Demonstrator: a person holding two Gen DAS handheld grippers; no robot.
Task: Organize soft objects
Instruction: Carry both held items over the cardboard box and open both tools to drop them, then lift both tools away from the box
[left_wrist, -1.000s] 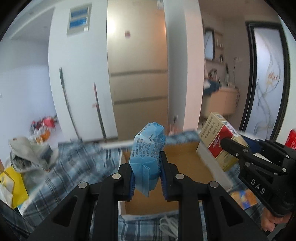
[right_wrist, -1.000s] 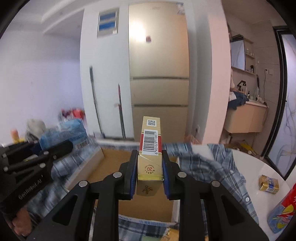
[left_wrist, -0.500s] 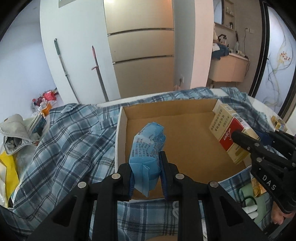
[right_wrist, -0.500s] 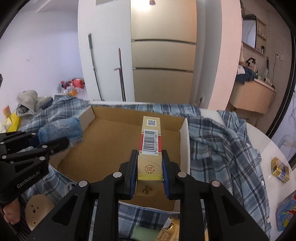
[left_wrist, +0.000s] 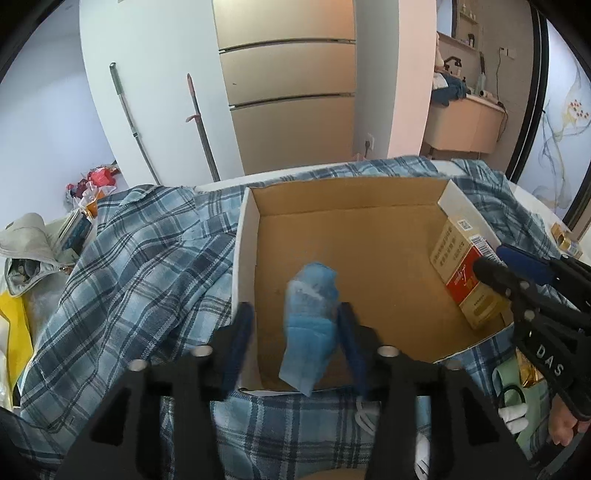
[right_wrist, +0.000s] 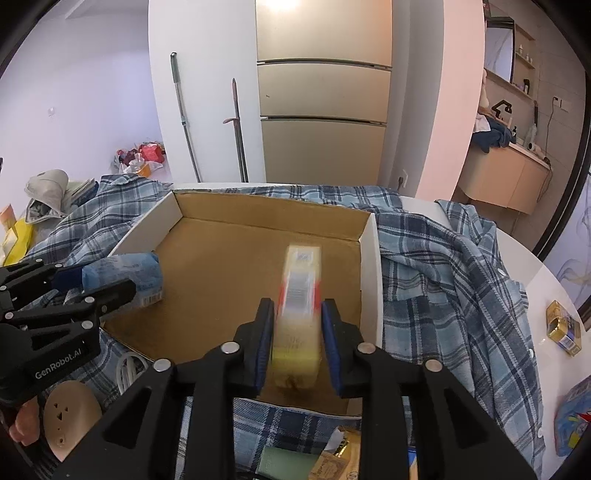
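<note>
Left gripper (left_wrist: 295, 332): spread wide, blue tissue pack (left_wrist: 312, 325) loose between fingers, lower centre, over cardboard box (left_wrist: 245, 258). Right gripper (right_wrist: 297, 332): parted, blurred cigarette carton (right_wrist: 297, 314) between pads, centre frame.

A blue soft pack (left_wrist: 312, 325), crinkly plastic with fine print, hangs blurred and upright over the near-left floor of the open cardboard box (left_wrist: 347, 206). Across the box, a gold-and-red carton (right_wrist: 298, 317) with a barcode face is blurred too, standing on end by the right wall.
</note>
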